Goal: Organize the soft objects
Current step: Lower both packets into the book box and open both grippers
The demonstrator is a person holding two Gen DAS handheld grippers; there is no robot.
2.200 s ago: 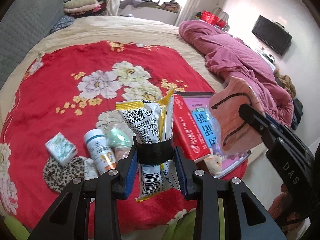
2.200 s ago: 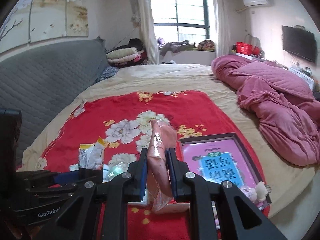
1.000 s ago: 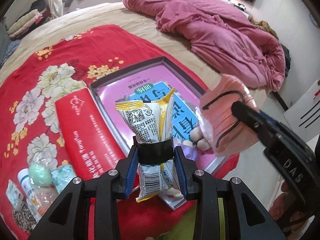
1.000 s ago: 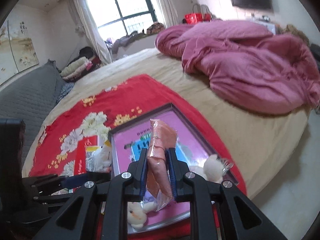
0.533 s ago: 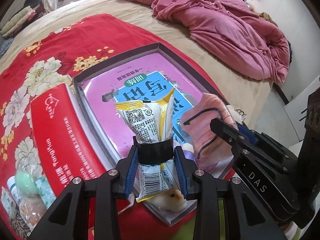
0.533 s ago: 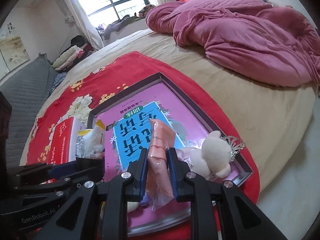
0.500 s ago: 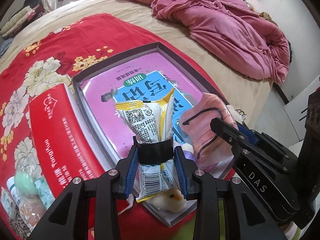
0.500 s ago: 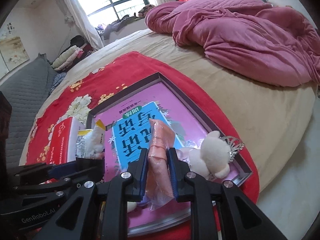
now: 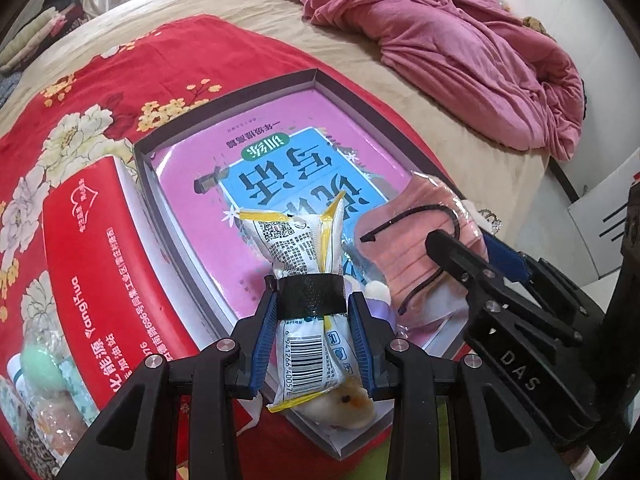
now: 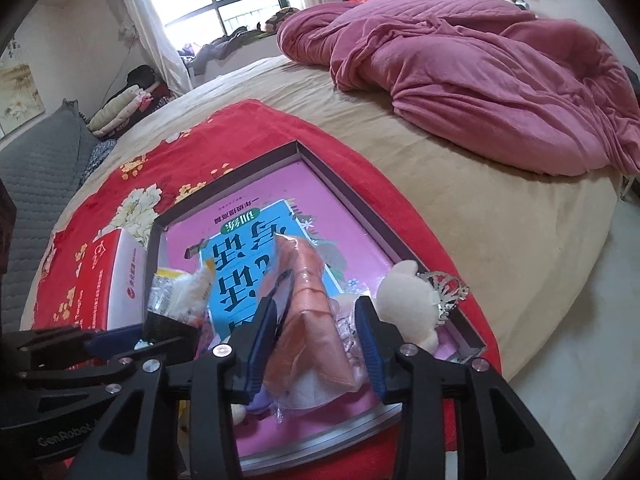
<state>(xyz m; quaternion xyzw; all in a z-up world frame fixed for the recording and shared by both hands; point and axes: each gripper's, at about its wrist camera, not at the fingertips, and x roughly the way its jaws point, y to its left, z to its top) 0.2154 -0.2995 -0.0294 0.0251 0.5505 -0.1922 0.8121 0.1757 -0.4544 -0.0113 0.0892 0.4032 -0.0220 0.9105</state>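
Fig.: both my hands over the shallow box (image 9: 316,76) on the bed, w/ a pink book lining its floor. My left gripper (image 9: 312,328): jaws pinching the snack packet (image 9: 304,248) at its black-banded waist, held upright above the box's near corner, so it can go straight down. My right gripper (image 10: 316,344): jaws opening, spread either side of the pink mask pack (image 10: 308,312), which stands between them, pads seemingly no longer pressing; its lower end appears to rest in the box, i.e. being let go there. Plush toy (image 10: 408,304) lies just beside it, against the box's right wall. Red carton (image 9: 92,248) sits outside, touching the left wall. Soft items gather in the box, presumably to keep them together.
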